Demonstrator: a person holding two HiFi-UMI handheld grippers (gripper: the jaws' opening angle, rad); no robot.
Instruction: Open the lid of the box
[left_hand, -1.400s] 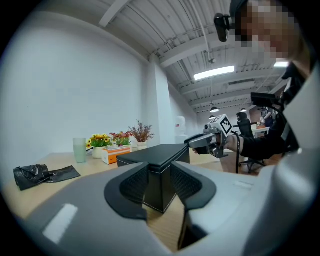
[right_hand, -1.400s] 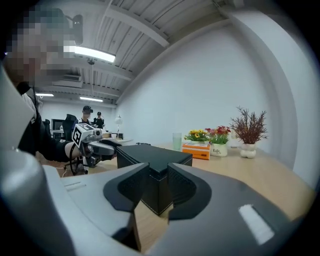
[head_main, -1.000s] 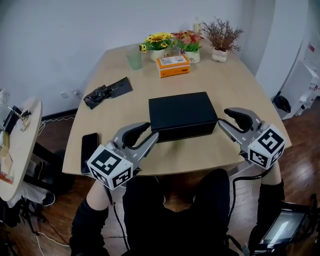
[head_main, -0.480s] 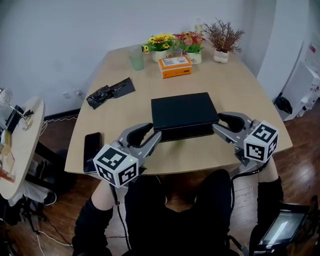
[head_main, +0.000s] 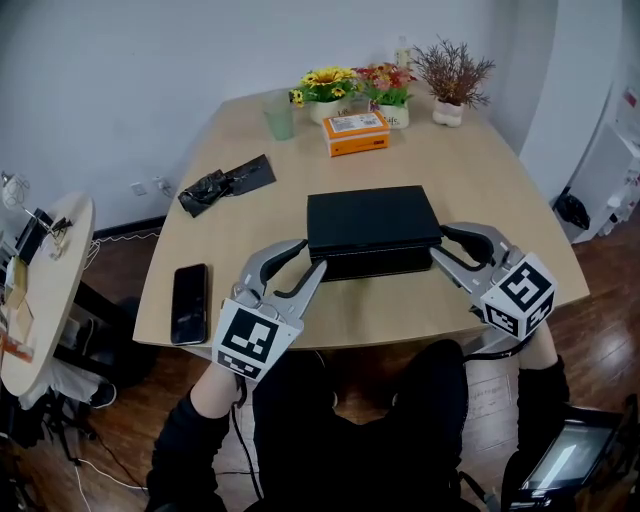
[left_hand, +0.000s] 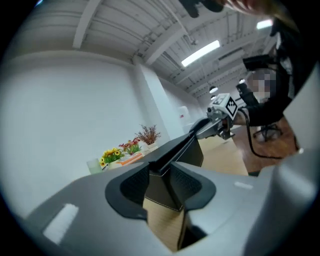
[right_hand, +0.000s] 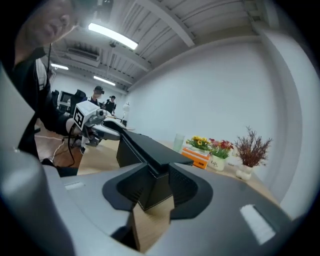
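A black box (head_main: 372, 215) with its lid down lies in the middle of the wooden table (head_main: 400, 310). My left gripper (head_main: 311, 254) is at the box's near left corner, and that corner sits between its spread jaws. My right gripper (head_main: 439, 241) straddles the near right corner, and its jaws are closing around it. In the left gripper view the box corner (left_hand: 172, 157) reaches deep between the pads of the left gripper (left_hand: 161, 187). The right gripper view shows the other corner (right_hand: 150, 167) between the pads of the right gripper (right_hand: 152, 192).
A black phone (head_main: 188, 289) lies near the table's left front edge. A crumpled black bag (head_main: 220, 180) lies further back on the left. An orange box (head_main: 357, 133), a green cup (head_main: 279, 118) and flower pots (head_main: 325, 88) stand along the far edge. A round side table (head_main: 45, 290) is at the left.
Both grippers have moved in to the box's near corners. The left one has rolled, so that its marker cube now faces me. The box has not moved.
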